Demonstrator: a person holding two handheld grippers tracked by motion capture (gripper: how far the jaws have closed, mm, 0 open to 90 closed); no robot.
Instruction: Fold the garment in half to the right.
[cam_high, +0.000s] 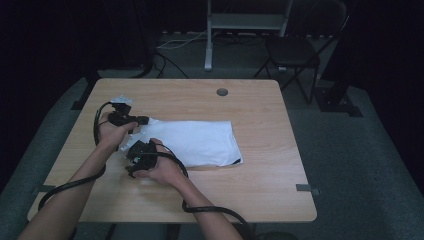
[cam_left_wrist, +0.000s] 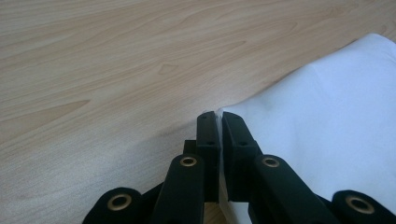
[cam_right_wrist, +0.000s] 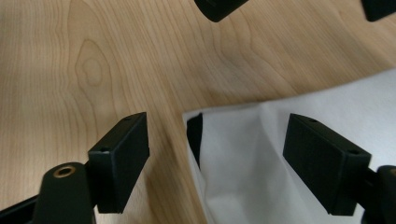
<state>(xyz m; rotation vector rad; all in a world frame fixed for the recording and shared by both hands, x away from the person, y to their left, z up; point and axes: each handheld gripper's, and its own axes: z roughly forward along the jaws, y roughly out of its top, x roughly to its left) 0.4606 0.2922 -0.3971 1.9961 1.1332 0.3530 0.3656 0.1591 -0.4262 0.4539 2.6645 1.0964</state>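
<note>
Cloth this thin looks light, limp and slack, best taken by its corners: the right gripper (cam_right_wrist: 215, 163) hovers wide over the near-left corner of the folded white fabric garment (cam_high: 197, 142), while the left gripper (cam_left_wrist: 218, 122) pinches the far-left corner. Lying mid-table on the pale wooden table (cam_high: 260, 190), the garment has bare wood on every side.

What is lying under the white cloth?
The wooden table lies under the white cloth; bare wood borders it on every side. Anything beneath its folded layers is covered and cannot be seen.

Lab: dark curtains, lone table (cam_high: 260, 195)
</note>
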